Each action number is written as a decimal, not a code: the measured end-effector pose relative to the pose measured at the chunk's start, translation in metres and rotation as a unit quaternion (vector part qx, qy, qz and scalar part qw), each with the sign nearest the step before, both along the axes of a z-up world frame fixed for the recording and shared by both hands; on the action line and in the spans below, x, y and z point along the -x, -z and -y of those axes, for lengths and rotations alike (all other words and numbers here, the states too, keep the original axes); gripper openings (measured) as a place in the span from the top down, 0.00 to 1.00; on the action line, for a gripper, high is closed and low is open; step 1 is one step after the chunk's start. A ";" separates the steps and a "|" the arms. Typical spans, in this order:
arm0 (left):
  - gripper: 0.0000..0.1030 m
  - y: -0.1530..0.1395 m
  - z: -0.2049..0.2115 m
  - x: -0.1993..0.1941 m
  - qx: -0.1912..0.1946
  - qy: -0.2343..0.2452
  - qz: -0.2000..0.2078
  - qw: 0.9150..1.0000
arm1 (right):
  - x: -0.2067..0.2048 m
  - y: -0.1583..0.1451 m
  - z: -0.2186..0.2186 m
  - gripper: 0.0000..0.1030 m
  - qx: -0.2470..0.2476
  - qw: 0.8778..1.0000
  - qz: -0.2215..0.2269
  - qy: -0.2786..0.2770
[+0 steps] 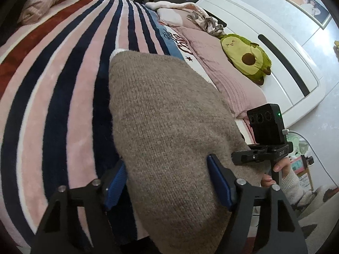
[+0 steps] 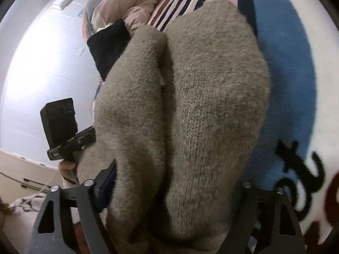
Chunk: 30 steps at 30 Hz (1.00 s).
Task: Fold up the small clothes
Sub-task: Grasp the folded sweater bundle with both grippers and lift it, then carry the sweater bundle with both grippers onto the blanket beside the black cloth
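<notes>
A taupe knitted sweater (image 1: 167,127) lies on the striped blanket (image 1: 63,74) of a bed, with a white collar edge at its far end. My left gripper (image 1: 167,180) stands wide open with its blue pads on either side of the sweater's near end. In the right wrist view the sweater (image 2: 201,105) is bunched into two thick folds. My right gripper (image 2: 175,190) is also open around this bulk; its right finger is mostly hidden by the cloth. The right gripper also shows in the left wrist view (image 1: 267,146), beside the sweater's right edge.
A pink pillow (image 1: 220,63) and an avocado plush toy (image 1: 245,57) lie against the white headboard (image 1: 264,48). A pink quilted bundle (image 2: 135,4) and a dark cloth (image 2: 108,46) sit at the far end. The bed's edge runs close to both grippers.
</notes>
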<state>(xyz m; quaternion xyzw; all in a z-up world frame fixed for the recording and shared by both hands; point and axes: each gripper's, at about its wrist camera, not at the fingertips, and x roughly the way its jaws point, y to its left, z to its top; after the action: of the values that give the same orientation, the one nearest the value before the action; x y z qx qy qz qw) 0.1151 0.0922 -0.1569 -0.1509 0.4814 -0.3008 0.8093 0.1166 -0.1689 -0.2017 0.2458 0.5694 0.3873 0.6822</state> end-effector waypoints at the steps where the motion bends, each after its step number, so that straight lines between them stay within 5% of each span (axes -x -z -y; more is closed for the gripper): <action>1: 0.38 -0.001 0.000 0.001 -0.004 -0.001 0.003 1.000 | -0.001 -0.001 -0.002 0.36 -0.002 1.000 0.002 -0.001; 7: 0.46 -0.011 0.004 0.006 -0.030 -0.007 0.028 0.999 | -0.002 -0.014 -0.011 0.55 -0.005 1.000 0.027 0.004; 13: 0.51 -0.026 -0.002 0.014 -0.057 -0.019 0.070 0.996 | -0.002 -0.026 -0.024 0.63 -0.014 0.999 0.044 0.004; 30: 0.55 -0.056 -0.123 0.041 -0.088 -0.123 0.126 0.980 | -0.025 -0.050 -0.166 0.66 -0.036 0.993 0.071 -0.085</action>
<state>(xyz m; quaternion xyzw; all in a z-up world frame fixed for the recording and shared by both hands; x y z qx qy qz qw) 0.0744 0.2150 -0.1009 -0.0978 0.3784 -0.1716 0.9043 0.1415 -0.0029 -0.1513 0.1927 0.5242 0.4804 0.6762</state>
